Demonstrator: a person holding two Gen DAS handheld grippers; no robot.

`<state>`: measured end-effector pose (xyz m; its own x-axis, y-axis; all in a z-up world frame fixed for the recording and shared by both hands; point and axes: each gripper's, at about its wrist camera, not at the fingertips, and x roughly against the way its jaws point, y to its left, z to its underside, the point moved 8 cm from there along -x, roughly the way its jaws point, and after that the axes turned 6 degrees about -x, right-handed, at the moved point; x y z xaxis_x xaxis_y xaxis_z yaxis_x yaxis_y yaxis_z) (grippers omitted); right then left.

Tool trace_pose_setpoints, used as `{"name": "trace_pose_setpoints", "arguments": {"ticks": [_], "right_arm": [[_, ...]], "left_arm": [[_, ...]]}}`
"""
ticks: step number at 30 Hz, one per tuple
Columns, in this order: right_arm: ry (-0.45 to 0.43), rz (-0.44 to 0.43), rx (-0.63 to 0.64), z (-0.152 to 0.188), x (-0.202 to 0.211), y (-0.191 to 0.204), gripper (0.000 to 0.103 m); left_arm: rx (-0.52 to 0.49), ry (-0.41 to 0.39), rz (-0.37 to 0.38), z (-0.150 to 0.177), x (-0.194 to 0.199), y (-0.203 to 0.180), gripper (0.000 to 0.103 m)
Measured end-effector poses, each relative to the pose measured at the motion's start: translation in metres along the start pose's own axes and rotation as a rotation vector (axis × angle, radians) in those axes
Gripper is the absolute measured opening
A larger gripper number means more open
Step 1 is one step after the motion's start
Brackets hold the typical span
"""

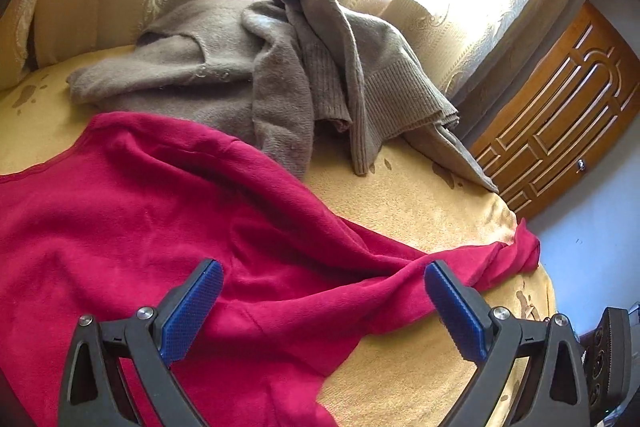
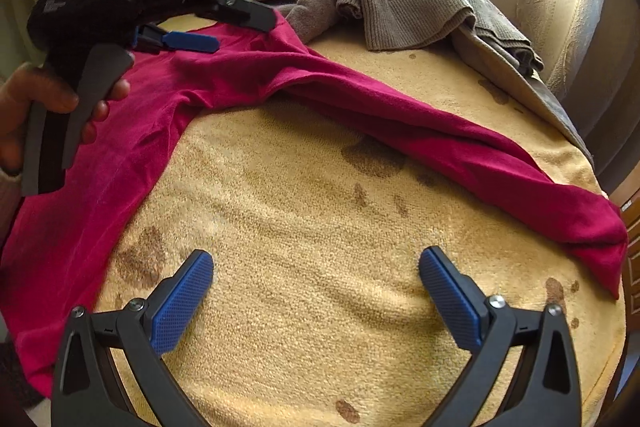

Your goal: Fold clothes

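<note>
Left gripper (image 1: pixel 324 303): fingers spread wide, nothing between them, poised over the red garment (image 1: pixel 168 211). Right gripper (image 2: pixel 316 291): fingers likewise spread, over bare yellow cover (image 2: pixel 304 211). Red garment lies spread on the cover, one sleeve (image 2: pixel 460 147) stretched toward the right edge. Behind it, touching its far edge, a heap of brown knitwear (image 1: pixel 280 67). Curtain (image 1: pixel 460 11) beyond.

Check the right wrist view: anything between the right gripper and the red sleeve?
Nothing. In the right wrist view only bare, stained yellow cover separates the open right gripper from the red sleeve.
</note>
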<state>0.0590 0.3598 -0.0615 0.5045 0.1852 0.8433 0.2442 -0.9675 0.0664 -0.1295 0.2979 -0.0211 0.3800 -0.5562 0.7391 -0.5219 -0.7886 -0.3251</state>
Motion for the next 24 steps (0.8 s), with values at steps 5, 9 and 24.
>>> {"name": "trace_pose_setpoints", "arguments": {"ticks": [5,9,24], "right_arm": [[-0.067,-0.028,-0.118,-0.002,0.038,-0.042,0.103],[-0.215,-0.052,-0.355,-0.019,0.089,-0.117,0.103],[-0.167,0.186,-0.479,-0.029,0.066,-0.276,0.071]], "left_arm": [[-0.005,0.020,0.023,-0.001,-0.007,-0.002,0.103],[0.001,0.026,0.039,-0.001,-0.013,-0.001,0.103],[-0.069,0.078,0.242,0.021,-0.011,-0.051,0.103]]}}
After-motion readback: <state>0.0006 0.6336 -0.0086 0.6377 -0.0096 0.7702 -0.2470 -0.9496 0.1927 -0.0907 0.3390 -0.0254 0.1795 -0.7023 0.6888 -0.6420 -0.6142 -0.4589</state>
